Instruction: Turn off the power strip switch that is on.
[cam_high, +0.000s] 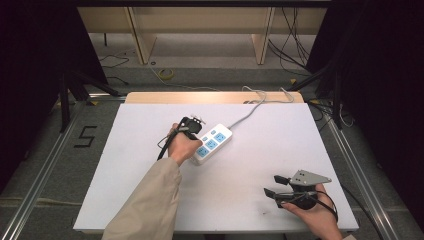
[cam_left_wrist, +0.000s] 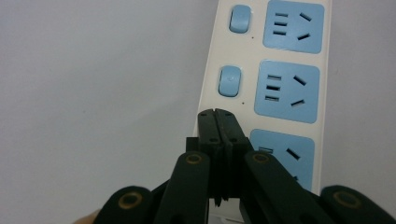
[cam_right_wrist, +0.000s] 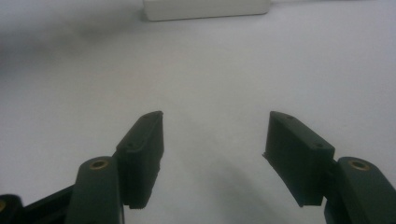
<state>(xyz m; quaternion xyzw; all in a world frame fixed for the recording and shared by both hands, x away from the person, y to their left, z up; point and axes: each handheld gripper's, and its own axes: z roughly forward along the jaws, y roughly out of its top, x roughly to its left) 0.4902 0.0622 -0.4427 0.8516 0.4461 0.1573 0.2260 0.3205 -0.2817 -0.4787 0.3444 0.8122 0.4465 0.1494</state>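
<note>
High view: power strip at table centre, long axis diagonal, cord end far-right; your left gripper sits at it. Left gripper view: jaws pressed together, empty, tips over the strip's switch edge. Right gripper view: your right gripper gapes wide, empty, strip well ahead.

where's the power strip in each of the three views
High view: power strip lies at the table's middle, angled, by the left gripper.
Left gripper view: upper right, running up from the shut jaws, blue sockets showing.
Right gripper view: white end at the top edge.
Shared landmark: the white table.
</note>
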